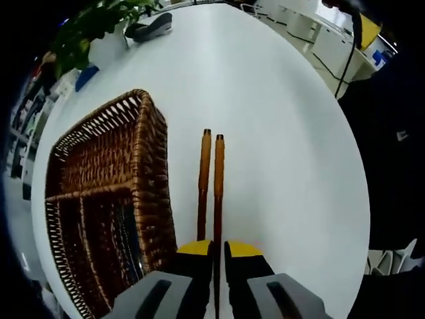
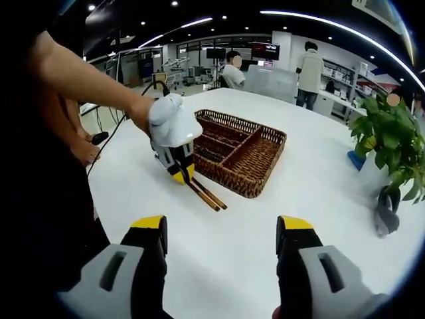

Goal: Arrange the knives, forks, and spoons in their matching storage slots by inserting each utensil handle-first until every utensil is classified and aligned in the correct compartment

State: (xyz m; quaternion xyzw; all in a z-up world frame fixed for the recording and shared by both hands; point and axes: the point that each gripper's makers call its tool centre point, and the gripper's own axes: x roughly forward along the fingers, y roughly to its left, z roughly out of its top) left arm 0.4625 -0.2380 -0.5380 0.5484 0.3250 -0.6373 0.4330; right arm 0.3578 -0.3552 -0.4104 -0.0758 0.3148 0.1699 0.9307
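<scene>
Utensil handles, no readable writing

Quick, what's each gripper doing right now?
Left gripper: shut on two wooden handles.
Right gripper: open, holding nothing.

No text, label, brand or number can be read in either view. The screens on the far wall behind the wicker basket are too blurred to make out.
</scene>
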